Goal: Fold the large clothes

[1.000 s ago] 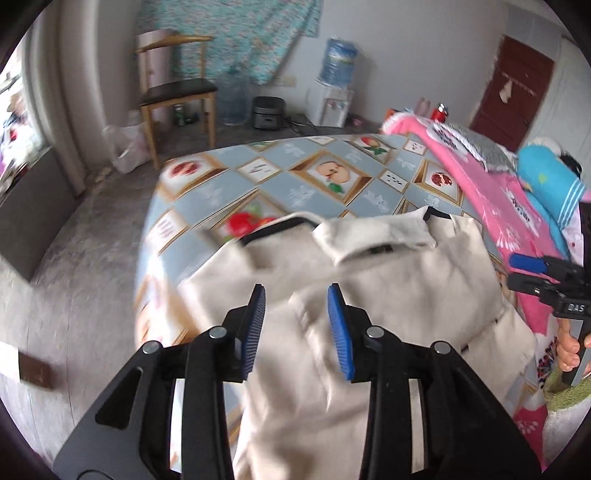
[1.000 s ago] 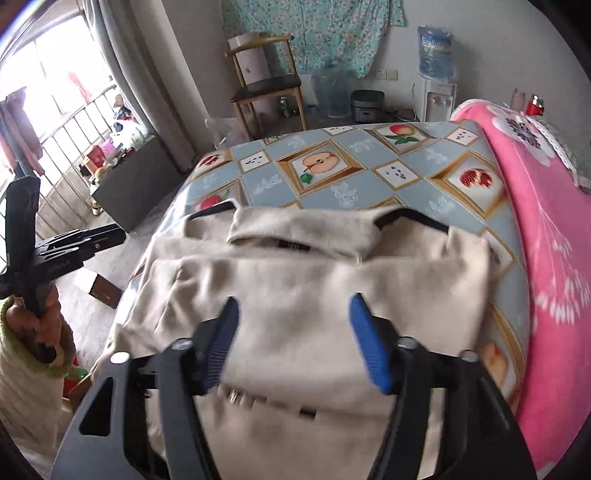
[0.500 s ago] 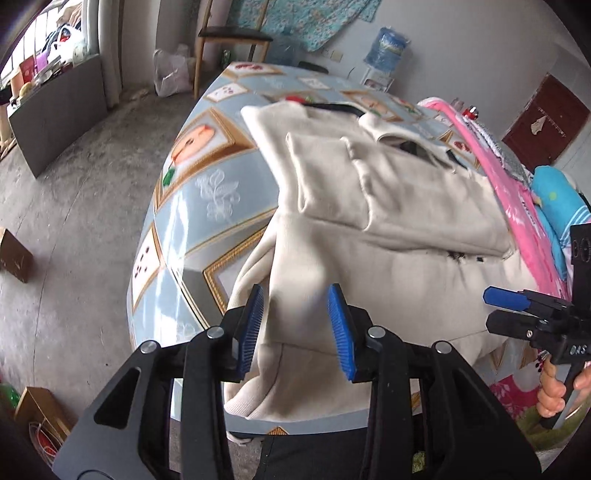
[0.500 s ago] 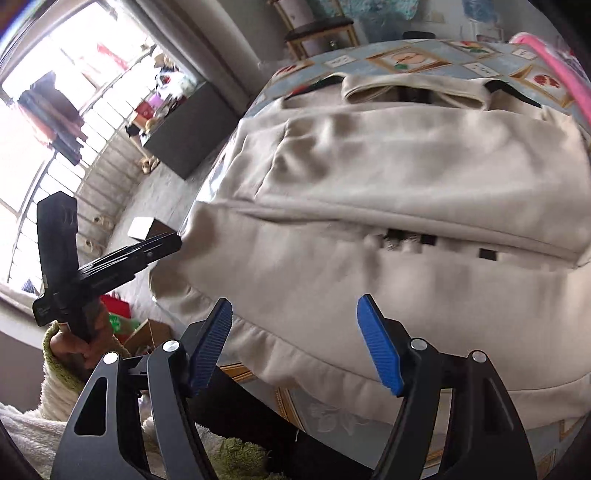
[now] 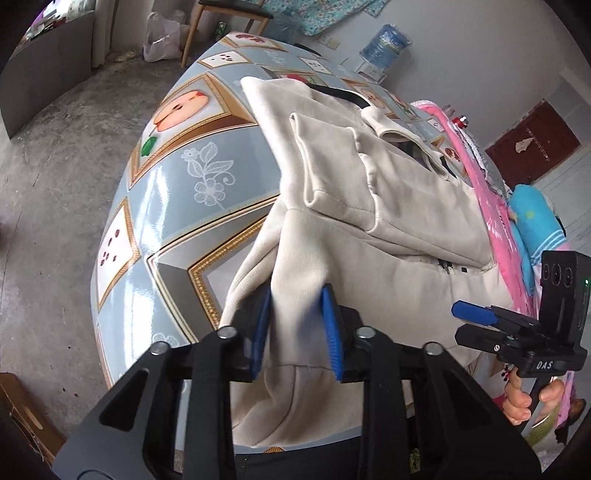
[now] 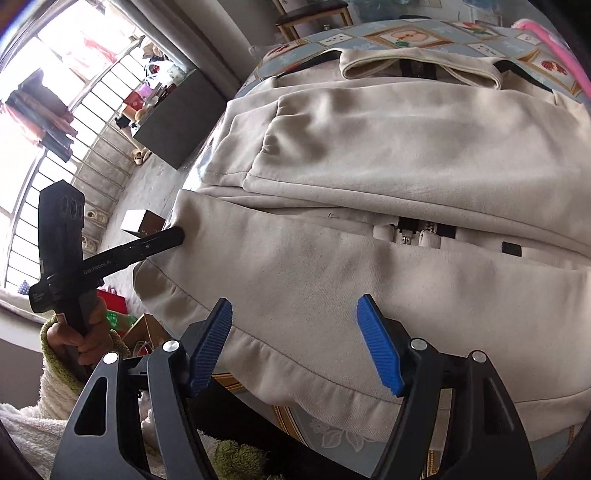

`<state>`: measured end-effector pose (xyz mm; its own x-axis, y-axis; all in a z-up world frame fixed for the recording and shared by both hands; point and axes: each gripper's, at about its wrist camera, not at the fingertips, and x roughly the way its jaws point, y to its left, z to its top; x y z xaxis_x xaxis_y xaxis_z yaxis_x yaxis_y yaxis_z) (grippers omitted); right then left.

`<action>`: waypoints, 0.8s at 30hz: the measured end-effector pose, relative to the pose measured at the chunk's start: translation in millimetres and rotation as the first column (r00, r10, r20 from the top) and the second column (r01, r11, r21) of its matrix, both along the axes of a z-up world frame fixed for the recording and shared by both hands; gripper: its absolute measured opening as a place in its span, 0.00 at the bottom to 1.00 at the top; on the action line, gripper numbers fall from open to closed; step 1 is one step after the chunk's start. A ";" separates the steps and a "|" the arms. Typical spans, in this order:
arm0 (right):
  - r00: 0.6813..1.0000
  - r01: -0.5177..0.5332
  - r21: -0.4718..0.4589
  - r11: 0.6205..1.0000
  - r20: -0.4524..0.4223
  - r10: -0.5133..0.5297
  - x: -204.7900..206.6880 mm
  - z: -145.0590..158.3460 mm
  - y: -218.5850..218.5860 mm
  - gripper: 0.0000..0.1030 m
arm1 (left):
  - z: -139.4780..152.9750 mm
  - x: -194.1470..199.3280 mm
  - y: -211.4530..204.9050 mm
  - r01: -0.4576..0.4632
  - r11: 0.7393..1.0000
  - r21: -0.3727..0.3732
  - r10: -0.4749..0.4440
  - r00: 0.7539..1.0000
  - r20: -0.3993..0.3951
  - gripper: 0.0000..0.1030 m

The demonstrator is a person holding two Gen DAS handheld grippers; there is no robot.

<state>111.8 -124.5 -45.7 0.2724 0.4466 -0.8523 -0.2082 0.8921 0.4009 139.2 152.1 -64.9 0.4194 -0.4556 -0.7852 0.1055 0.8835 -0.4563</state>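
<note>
A beige jacket (image 5: 369,206) lies on the patterned table (image 5: 177,177), sleeves folded across its chest and its hem toward me. My left gripper (image 5: 295,328) is at the jacket's lower left corner. Its jaws are closing, and a bunched fold of the cloth fills the gap between the blue pads. The right wrist view shows the left gripper (image 6: 173,234) poked into the jacket's (image 6: 369,155) side edge. My right gripper (image 6: 295,343) hovers open over the hem with flat cloth below the pads and nothing gripped. From the left wrist view, the right gripper (image 5: 465,317) stands off to the right.
A pink quilt (image 5: 491,206) and a blue pillow (image 5: 535,221) lie past the table's right side. A wooden chair (image 5: 225,14) and a water bottle (image 5: 384,48) stand at the back. A cardboard box (image 6: 142,223) sits on the floor near a grey cabinet (image 6: 177,122).
Both grippers have dropped from over the jacket's chest to its near hem. The left jaws have narrowed onto a fold at the lower left corner. The right jaws stay wide.
</note>
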 end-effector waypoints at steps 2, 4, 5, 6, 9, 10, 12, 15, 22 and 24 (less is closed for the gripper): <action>1.000 0.015 0.018 1.000 -0.007 -0.015 0.9 3.3 -1.4 0.67 | 5.6 -3.1 -2.4 0.006 1.000 0.011 -0.007 1.000 0.025 0.10; 0.999 0.027 0.084 0.996 -0.026 -0.025 1.9 10.0 -3.6 0.67 | 17.2 -10.5 -5.5 0.024 1.000 0.019 -0.025 0.997 0.074 0.08; 0.999 0.036 0.128 0.991 -0.043 -0.030 3.5 12.8 -4.3 0.67 | 25.1 -16.0 -8.6 0.039 0.999 0.029 -0.042 0.993 0.108 0.08; 0.997 0.052 0.197 0.979 -0.073 -0.038 7.1 14.8 -5.1 0.67 | 31.6 -20.5 -10.8 0.055 0.998 0.040 -0.060 0.989 0.135 0.08; 0.978 0.124 0.413 0.902 -0.204 -0.041 18.1 11.4 -5.6 0.67 | 53.4 -40.5 -26.2 0.130 0.985 0.114 -0.153 0.961 0.231 0.08; 0.967 0.152 0.470 0.869 -0.251 -0.034 21.7 7.2 -4.2 0.67 | 59.4 -48.0 -33.0 0.159 0.976 0.151 -0.194 0.947 0.257 0.08; 0.933 0.222 0.544 0.809 -0.359 -0.015 28.8 -4.9 4.2 0.67 | 68.8 -63.9 -49.1 0.223 0.948 0.225 -0.284 0.912 0.294 0.08; 0.880 0.298 0.570 0.766 -0.475 0.011 33.1 -25.6 14.7 0.67 | 74.2 -83.8 -70.6 0.306 0.899 0.312 -0.399 0.866 0.301 0.08; 0.858 0.345 0.593 0.727 -0.514 0.012 26.3 -33.3 19.0 0.67 | 70.0 -103.3 -83.7 0.355 0.853 0.381 -0.472 0.837 0.276 0.08; 0.861 0.339 0.578 0.742 -0.508 0.002 26.4 -31.7 16.3 0.67 | 70.3 -107.9 -83.4 0.358 0.849 0.389 -0.478 0.834 0.276 0.08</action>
